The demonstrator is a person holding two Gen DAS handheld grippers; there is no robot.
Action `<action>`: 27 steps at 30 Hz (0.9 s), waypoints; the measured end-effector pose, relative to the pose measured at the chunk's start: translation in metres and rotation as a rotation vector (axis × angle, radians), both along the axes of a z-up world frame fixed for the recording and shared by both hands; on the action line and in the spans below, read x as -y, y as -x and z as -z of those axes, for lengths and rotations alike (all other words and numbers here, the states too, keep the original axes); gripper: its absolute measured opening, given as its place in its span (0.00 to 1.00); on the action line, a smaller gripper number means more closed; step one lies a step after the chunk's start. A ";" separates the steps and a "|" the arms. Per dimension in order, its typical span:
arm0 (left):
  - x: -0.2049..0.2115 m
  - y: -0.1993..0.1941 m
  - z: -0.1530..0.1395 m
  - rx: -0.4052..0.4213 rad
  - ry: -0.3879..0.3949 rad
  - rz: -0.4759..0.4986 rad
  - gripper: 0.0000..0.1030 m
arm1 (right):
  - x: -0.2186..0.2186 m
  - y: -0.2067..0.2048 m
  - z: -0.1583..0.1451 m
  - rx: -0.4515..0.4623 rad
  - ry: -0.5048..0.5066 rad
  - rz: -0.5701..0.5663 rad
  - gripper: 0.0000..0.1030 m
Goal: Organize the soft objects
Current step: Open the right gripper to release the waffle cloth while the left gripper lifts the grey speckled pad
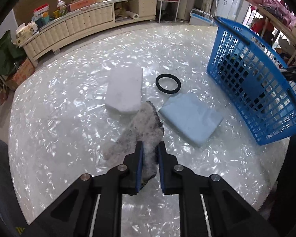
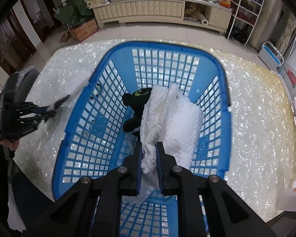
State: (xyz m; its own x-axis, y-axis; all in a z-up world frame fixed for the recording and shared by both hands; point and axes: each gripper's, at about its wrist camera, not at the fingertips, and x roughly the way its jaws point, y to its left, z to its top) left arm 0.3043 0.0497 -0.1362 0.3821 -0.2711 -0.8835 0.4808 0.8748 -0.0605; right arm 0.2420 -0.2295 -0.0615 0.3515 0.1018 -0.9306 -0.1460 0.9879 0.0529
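Two tools pinch — left tool (image 1: 150, 154) on grey fluffy pad (image 1: 142, 126) above the table (image 1: 49, 118), right tool (image 2: 149, 154) on white towel (image 2: 167, 122) over blue basket (image 2: 225, 98).

left claw (image 1: 149, 154) | black linkage | blue pads | silver pins

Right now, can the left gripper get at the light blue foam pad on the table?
Probably not yet. The left gripper is shut on the grey fuzzy piece, so its fingers are occupied. The light blue foam pad lies uncovered beside the blue basket, otherwise free.
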 end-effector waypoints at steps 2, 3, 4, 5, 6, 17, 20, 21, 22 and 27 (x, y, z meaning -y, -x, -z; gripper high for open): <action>-0.005 0.006 -0.005 0.009 0.012 -0.004 0.12 | -0.003 -0.004 0.006 -0.018 0.010 -0.004 0.12; -0.008 0.009 -0.007 0.010 0.020 -0.007 0.12 | -0.006 -0.007 0.008 -0.028 0.020 -0.010 0.12; -0.012 0.013 -0.008 0.011 0.028 -0.013 0.12 | -0.009 -0.010 0.010 -0.039 0.030 -0.019 0.12; -0.015 0.016 -0.011 0.010 0.040 -0.021 0.12 | -0.011 -0.013 0.013 -0.051 0.034 -0.029 0.12; -0.018 0.017 -0.013 0.009 0.054 -0.029 0.12 | -0.014 -0.017 0.017 -0.070 0.032 -0.040 0.13; -0.025 0.045 -0.055 0.044 0.125 -0.077 0.12 | -0.022 -0.020 0.031 -0.108 0.019 -0.068 0.21; -0.023 0.052 -0.069 0.060 0.144 -0.085 0.12 | -0.027 -0.011 0.027 -0.084 0.027 -0.076 0.42; -0.021 0.055 -0.074 0.069 0.141 -0.085 0.13 | -0.028 -0.007 0.023 -0.075 0.018 -0.079 0.48; -0.019 0.058 -0.079 0.078 0.138 -0.081 0.13 | -0.028 -0.004 0.021 -0.070 0.014 -0.079 0.59; -0.007 0.073 -0.101 0.111 0.133 -0.061 0.13 | -0.025 0.015 0.001 -0.026 -0.008 -0.078 0.66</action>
